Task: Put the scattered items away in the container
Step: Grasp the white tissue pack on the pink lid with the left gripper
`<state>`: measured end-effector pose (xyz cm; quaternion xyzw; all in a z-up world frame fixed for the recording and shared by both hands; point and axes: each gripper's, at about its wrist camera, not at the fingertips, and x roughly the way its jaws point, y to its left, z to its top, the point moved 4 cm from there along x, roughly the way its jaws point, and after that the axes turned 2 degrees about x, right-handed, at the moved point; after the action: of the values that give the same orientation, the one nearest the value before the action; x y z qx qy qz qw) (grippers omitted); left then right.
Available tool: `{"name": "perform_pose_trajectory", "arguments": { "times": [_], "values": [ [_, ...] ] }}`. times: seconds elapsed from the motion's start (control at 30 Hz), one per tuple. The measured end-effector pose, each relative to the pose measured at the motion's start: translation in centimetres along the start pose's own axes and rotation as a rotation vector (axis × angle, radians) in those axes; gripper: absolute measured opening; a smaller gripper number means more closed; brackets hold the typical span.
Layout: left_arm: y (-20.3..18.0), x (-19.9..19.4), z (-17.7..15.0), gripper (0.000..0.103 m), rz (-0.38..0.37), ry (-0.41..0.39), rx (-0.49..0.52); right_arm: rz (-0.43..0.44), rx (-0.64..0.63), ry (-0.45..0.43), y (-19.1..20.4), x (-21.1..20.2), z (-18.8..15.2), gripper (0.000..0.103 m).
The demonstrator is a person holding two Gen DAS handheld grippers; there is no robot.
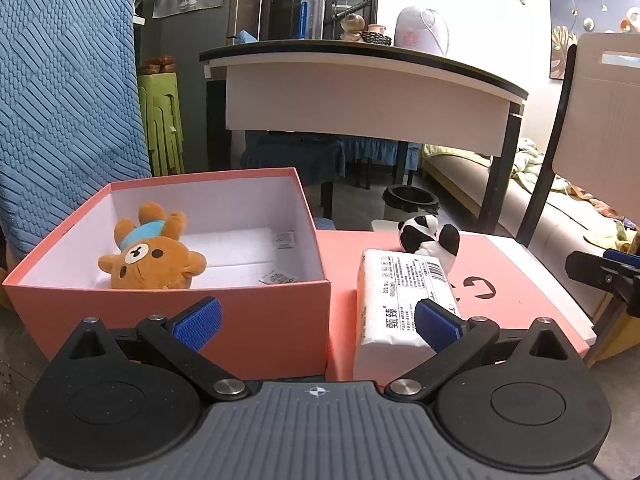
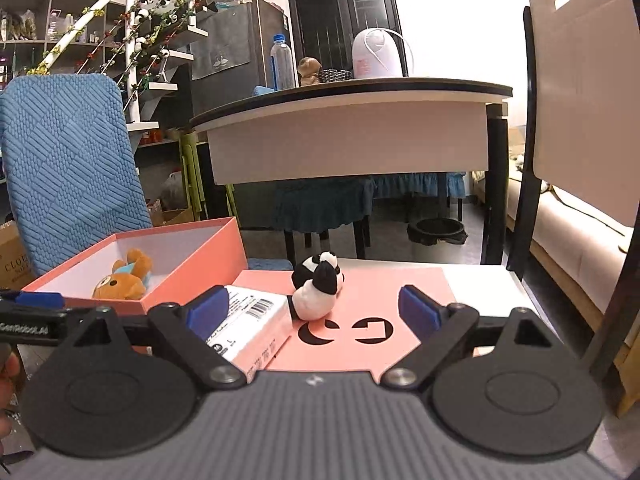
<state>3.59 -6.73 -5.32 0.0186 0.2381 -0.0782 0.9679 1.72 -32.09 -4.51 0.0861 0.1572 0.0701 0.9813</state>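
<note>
An open pink box (image 1: 256,312) (image 2: 188,264) stands at the left, and a brown plush bear (image 1: 154,258) (image 2: 124,280) lies inside it. Beside the box, on its flat pink lid (image 1: 516,292) (image 2: 400,300), lie a white tissue pack (image 1: 396,300) (image 2: 256,316) and a small plush panda (image 1: 432,238) (image 2: 318,286). My left gripper (image 1: 318,320) is open in front of the box's near right corner, its right finger over the tissue pack. My right gripper (image 2: 314,312) is open, held back from the panda, which sits in line between its fingers.
A blue knit-covered chair (image 1: 64,92) (image 2: 68,160) rises behind the box. A dark-topped table (image 1: 360,80) (image 2: 352,128) stands beyond, with a bottle (image 1: 312,10) on it. A black-framed chair back (image 2: 580,100) is close on the right. A black bin (image 1: 410,200) sits on the floor.
</note>
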Motion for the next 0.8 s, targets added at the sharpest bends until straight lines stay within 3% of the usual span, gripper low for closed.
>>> {"name": "perform_pose_trajectory", "arguments": {
  "times": [0.23,0.53,0.8],
  "values": [
    [-0.9,0.4,-0.2,0.103,0.005,0.001,0.04,-0.005,0.01,-0.017,-0.1,-0.2,-0.2,0.097],
    [-3.6,0.6,-0.9,0.103,-0.03,-0.039,0.156,-0.037,0.025,-0.02,-0.9,-0.9,-1.1,0.1],
    [-6.3,2.2,-1.6,0.103,-0.07,-0.023,0.183,-0.067,0.063,-0.011,-2.6,-2.2,-2.1,0.103]
  ]
}}
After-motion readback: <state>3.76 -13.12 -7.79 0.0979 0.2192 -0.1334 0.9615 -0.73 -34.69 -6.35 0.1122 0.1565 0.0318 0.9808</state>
